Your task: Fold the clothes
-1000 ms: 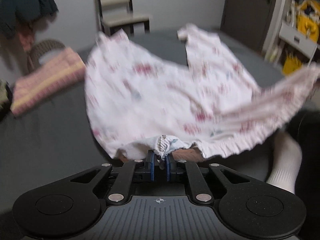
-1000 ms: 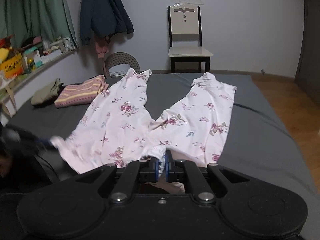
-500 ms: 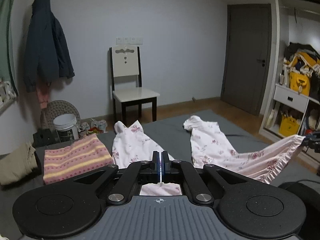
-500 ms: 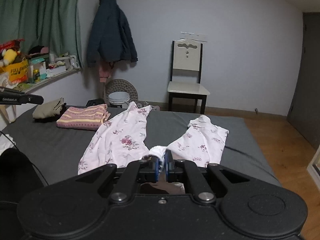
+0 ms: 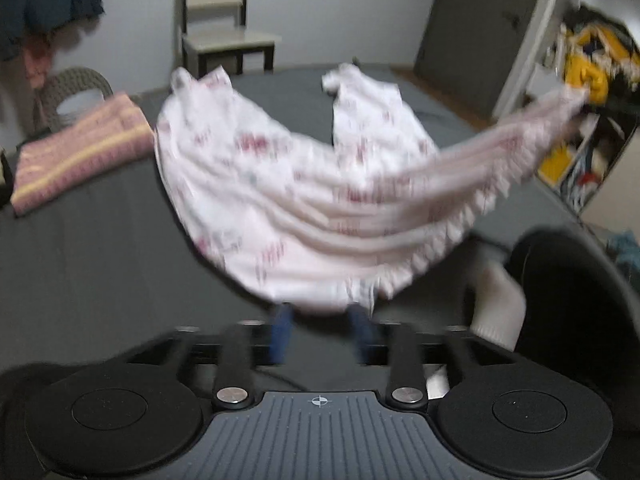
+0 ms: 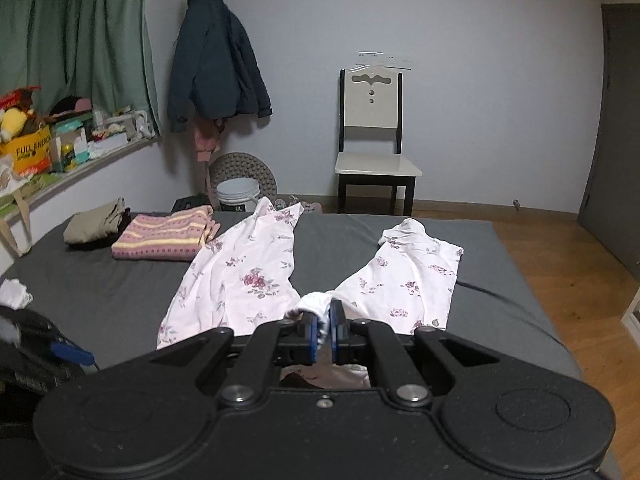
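Flowery pink pants (image 6: 248, 280) spread on the gray bed (image 6: 100, 292), both legs pointing at the chair (image 6: 374, 136). Waist pinched tight in the right gripper (image 6: 324, 330). Left gripper (image 5: 320, 328) spread wide, blurry, right by the waist edge. Striped folded cloth (image 6: 164, 236) just beside.

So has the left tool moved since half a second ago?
Yes. The left tool has tipped downward: the chair sits higher in its view, and its jaws have opened.
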Available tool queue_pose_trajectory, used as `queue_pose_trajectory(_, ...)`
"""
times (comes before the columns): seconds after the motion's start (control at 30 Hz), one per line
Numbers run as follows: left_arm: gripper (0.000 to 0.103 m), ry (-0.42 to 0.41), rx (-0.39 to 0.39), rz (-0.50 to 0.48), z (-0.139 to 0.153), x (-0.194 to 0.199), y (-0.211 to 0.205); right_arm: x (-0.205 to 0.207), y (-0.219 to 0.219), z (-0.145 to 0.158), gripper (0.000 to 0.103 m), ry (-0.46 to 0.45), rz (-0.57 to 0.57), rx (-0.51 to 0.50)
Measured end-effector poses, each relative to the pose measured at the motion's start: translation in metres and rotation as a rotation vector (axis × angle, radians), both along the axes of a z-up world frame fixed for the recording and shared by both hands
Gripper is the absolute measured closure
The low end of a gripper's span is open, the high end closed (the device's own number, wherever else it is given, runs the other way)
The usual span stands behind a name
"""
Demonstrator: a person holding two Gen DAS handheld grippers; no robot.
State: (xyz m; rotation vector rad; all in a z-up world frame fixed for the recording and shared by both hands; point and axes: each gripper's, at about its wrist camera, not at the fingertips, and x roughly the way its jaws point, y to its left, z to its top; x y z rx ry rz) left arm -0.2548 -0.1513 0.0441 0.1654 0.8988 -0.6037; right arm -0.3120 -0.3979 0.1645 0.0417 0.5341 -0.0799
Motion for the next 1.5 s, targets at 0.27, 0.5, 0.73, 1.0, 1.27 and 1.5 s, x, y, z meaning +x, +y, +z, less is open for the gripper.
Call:
queue_pose_trajectory(0.27,0.034,0.055,0.11,-0.048,-0.031,-0.002,-0.024,0.005,-0.005,-0.007,0.097,-0.005,-0.003,0.025)
queue_pose_trajectory(0.5,0.034,0.048,0.069,-0.004,-0.054,0.003,-0.057,0.007,-0.015,-0.012,0.097,0.0,-0.015,0.049)
queue_pose_trajectory(0.73,0.034,0.005,0.055,0.112,-0.075,0.015,-0.074,0.004,-0.017,-0.01,0.096,-0.004,-0.014,0.055)
queue_pose_trajectory(1.0,0.091,0.048,0.058,0.212,-0.099,0.037,-0.076,-0.003,-0.015,-0.012,0.096,-0.02,-0.009,0.083)
queue_pose_trajectory(1.27,0.095,-0.163,-0.086,0.272,-0.034,0.036,-0.024,-0.026,-0.007,-0.029,0.097,-0.012,-0.106,-0.034)
queue_pose_trajectory(1.5,0.095,-0.406,-0.207,0.159,0.097,0.02,0.027,-0.066,0.001,0.011,0.096,-0.124,-0.128,-0.051)
